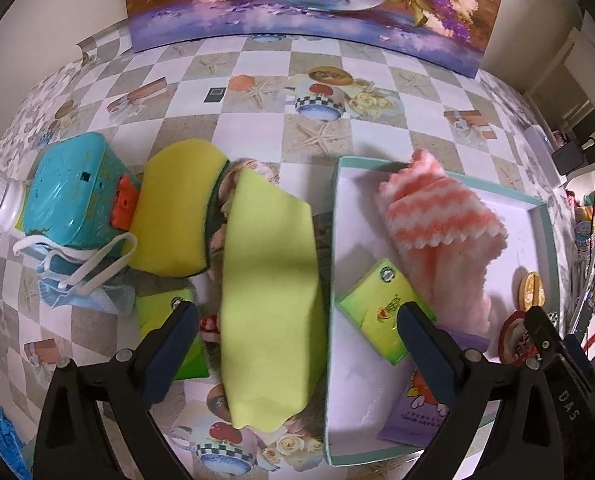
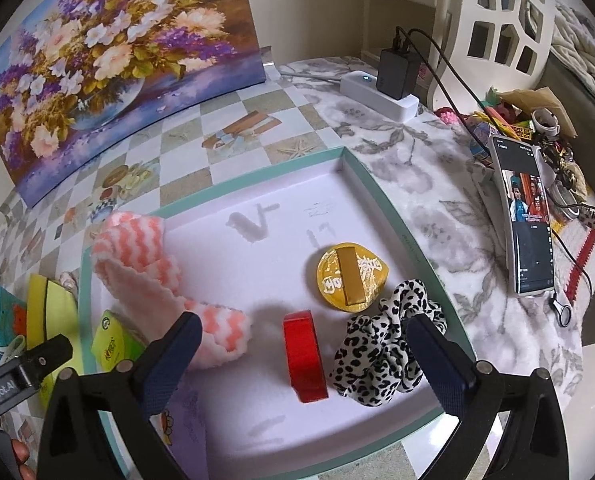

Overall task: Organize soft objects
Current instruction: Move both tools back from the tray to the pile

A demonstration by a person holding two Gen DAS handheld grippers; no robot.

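Observation:
A shallow white box with a teal rim (image 1: 537, 216) (image 2: 381, 196) lies on the table. In it are a pink and white striped cloth (image 1: 441, 220) (image 2: 137, 256), a green tissue pack (image 1: 381, 312) (image 2: 113, 344), a leopard scrunchie (image 2: 381, 356), a red block (image 2: 303, 356) and a gold round tin (image 2: 349, 276). Left of the box lie a yellow-green cloth (image 1: 269, 288) and a yellow sponge (image 1: 173, 208). My left gripper (image 1: 297, 332) is open above the yellow-green cloth. My right gripper (image 2: 301, 344) is open above the red block.
A teal container (image 1: 73, 192), a face mask (image 1: 81, 280) and a second green pack (image 1: 165, 312) lie at left. A flower painting (image 1: 305, 0) stands at the back. A phone (image 2: 525, 216), a charger (image 2: 393, 76) and clutter sit right of the box.

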